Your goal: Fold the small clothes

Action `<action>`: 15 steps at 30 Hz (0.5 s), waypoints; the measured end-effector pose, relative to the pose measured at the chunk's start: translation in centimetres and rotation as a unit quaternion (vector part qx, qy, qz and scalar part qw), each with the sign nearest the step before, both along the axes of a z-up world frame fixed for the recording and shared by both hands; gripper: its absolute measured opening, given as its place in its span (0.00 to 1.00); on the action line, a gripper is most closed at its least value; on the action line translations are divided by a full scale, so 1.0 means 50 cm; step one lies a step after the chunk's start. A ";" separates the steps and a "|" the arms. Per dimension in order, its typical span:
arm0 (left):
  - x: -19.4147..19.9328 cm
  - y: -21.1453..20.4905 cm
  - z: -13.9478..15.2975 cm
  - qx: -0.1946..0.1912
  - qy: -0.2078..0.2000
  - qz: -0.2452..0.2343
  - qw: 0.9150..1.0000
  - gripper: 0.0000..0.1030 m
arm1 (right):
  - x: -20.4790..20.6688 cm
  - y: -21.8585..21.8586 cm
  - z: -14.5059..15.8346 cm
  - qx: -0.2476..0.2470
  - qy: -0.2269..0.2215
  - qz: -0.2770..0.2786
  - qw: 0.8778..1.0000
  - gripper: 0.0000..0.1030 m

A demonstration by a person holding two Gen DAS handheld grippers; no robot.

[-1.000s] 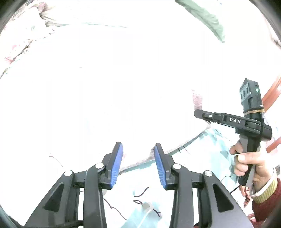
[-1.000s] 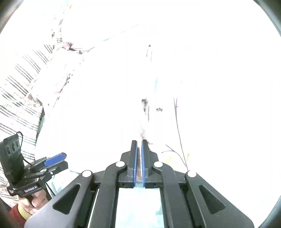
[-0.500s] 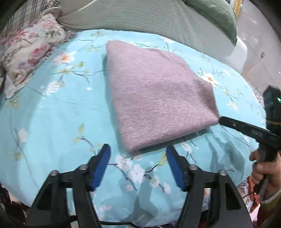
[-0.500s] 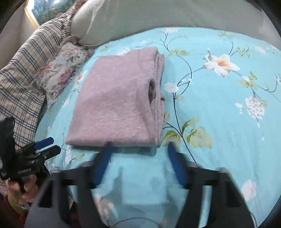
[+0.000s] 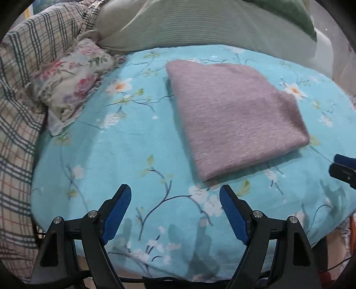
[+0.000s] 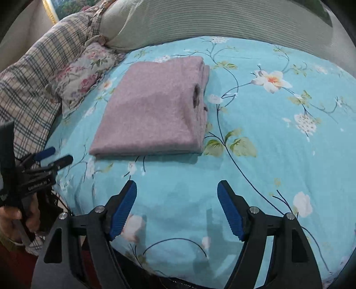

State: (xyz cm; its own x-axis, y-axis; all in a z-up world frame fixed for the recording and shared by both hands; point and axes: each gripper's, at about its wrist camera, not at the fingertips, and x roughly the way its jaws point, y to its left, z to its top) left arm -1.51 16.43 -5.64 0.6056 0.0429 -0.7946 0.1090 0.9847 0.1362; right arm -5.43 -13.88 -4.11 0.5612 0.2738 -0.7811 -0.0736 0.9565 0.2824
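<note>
A mauve knitted garment point(image 5: 233, 124) point(image 6: 153, 111) lies folded into a thick rectangle on the blue floral bedsheet point(image 5: 111, 155) point(image 6: 267, 155). My left gripper point(image 5: 174, 189) hovers just short of the garment's near corner. Its jaws are still opening, with only sheet between them. My right gripper point(image 6: 176, 184) hangs in front of the garment's near edge, its jaws also still opening and holding nothing. Each gripper shows in the other's view: the left gripper point(image 6: 59, 155) held in a hand, the right gripper point(image 5: 343, 164) at the frame's edge.
A floral pillow point(image 5: 71, 82) point(image 6: 84, 75) and a plaid blanket point(image 5: 20, 89) point(image 6: 29, 84) lie to the left. A ribbed grey-green cushion point(image 5: 200, 24) point(image 6: 222, 20) runs along the back. The bed's near edge drops off just below the grippers.
Both grippers have opened wide and drawn back and up from the garment; the right one was shut a second ago. The washed-out picture has cleared, and the folded garment now shows.
</note>
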 end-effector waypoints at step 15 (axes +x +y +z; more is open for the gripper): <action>0.011 -0.028 0.065 0.064 -0.055 -0.017 0.996 0.97 | 0.035 0.027 0.036 -0.026 -0.026 0.027 0.999 0.94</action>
State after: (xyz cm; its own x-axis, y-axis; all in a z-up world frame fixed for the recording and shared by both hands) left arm -0.97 15.04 -2.40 0.6914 0.1174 -0.7129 0.1201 0.9543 0.2737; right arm -3.70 -12.53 -2.32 0.5867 0.2645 -0.7654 -0.1381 0.9640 0.2273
